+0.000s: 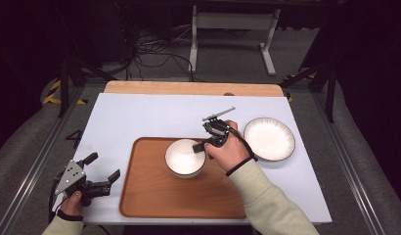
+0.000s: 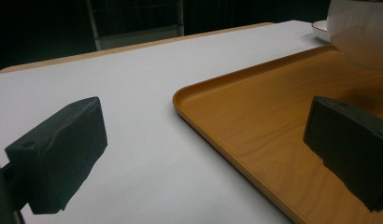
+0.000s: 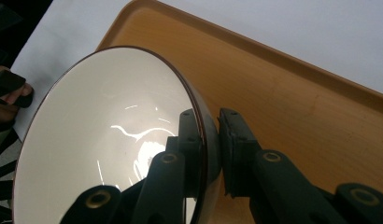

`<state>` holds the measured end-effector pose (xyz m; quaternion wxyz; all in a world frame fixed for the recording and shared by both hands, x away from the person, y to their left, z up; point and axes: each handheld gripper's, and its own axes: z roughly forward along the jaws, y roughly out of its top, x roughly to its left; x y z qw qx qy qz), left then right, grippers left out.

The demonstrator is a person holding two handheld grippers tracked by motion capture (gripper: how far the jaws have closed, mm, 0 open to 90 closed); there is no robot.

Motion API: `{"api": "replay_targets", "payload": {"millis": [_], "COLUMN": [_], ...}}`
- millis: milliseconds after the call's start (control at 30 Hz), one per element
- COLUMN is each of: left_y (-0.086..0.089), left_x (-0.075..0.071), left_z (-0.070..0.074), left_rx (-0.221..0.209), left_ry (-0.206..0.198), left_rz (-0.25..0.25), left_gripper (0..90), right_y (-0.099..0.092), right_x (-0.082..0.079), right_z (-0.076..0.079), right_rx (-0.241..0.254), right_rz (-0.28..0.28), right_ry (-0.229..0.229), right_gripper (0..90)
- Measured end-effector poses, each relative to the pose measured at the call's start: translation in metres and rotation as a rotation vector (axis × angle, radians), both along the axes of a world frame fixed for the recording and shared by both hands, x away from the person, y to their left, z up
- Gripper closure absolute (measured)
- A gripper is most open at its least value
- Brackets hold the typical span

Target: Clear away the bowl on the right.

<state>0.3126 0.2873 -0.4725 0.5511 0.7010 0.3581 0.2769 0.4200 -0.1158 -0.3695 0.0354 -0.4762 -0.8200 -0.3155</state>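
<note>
White tabletop, smooth wooden tray, glossy round bowl rim-clamped by right gripper; left gripper agape.

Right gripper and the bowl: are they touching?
Touching. In the right gripper view the right gripper has one jaw inside and one outside the bowl, pinching its rim above the tray.

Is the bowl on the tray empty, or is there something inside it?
Empty. The bowl shows a bare white inside with only light reflections, while the right gripper clamps its rim over the tray.
</note>
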Motion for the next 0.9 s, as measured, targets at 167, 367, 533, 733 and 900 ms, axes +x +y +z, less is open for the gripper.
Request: {"api": "replay_targets", "payload": {"millis": [167,367,533,733,900], "left_y": [0.0,0.0,0.0,0.0,0.0], "left_x": [0.0,0.0,0.0,0.0,0.0], "left_z": [0.0,0.0,0.0,0.0,0.0], "left_rx": [-0.001,0.0,-0.001,-0.002,-0.002], "left_ry": [-0.002,0.0,-0.002,-0.002,-0.002], "left_rz": [0.0,-0.001,0.001,0.0,0.0], "left_gripper": [0.3,0.3,0.3,0.3,0.3], "right_y": [0.002,0.002,0.003,0.004,0.003], "right_x": [-0.001,-0.001,-0.002,-0.002,-0.002], "right_z": [-0.008,-0.016,-0.02,-0.025,-0.028], "right_rx": [-0.01,-0.023,-0.022,-0.03,-0.033], "right_rz": [0.003,0.009,0.009,0.009,0.012], "right_ry": [0.011,0.018,0.026,0.029,0.036], "right_gripper": [79.6,79.4,79.1,78.8,78.7]}}
